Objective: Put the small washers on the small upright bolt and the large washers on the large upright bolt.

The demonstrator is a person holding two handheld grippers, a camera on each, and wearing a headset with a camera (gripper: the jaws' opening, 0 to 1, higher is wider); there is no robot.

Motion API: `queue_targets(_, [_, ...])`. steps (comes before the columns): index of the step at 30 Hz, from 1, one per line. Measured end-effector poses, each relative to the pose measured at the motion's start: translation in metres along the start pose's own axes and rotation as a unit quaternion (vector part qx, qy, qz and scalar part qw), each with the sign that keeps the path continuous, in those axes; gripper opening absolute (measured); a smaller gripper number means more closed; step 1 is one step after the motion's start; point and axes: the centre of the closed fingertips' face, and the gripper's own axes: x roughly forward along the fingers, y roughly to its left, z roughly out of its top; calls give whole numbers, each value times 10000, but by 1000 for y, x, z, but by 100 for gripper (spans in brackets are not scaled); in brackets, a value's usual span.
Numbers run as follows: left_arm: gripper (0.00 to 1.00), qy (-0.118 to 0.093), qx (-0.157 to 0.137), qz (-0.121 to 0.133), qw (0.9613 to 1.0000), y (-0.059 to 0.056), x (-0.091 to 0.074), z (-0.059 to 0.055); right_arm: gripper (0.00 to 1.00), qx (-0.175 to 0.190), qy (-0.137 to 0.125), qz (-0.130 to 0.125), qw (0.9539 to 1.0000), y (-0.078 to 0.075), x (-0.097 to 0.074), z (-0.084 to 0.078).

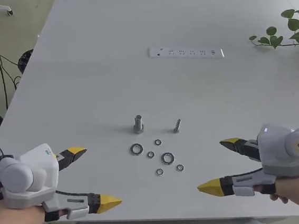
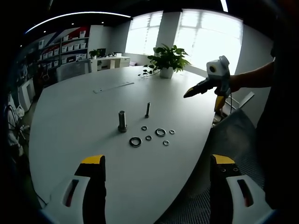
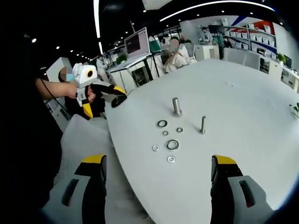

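In the head view the left gripper (image 1: 94,175) and the right gripper (image 1: 218,164) hover over the near edge of the table (image 1: 82,71), each with jaws spread wide and nothing between them, tips aimed inward. Between and just beyond them the washers lie flat in a loose cluster: two large washers (image 1: 136,149) and four small washers (image 1: 150,155). Behind the cluster the large bolt (image 1: 138,123) stands upright on the left and the small bolt (image 1: 177,126) on the right, neither carrying a washer. A power strip (image 1: 186,52) lies well beyond. In the left gripper view the wide jaws frame the cluster straight ahead, with the large bolt on the nearer side, and the right gripper shows across the table with its jaws apart. In the right gripper view the washers sit ahead between the jaws, the small bolt on the nearer side. By my judgement nothing is placed yet. Both grippers are about equally near the cluster, the left closer to the large bolt and the right to the small one. Both bolt axes run vertical, so any washer must come down from above
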Motion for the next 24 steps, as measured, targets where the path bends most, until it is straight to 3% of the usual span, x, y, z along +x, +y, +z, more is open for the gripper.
queue_targets(12, [92, -76, 50, 12, 10000, 0, 1, 6, 92, -185, 112, 135, 9997, 0, 14, 17])
queue_targets(24, [91, -71, 20, 6, 10000, 0, -1, 3, 89, -432, 287, 229, 9984, 1, 36, 41])
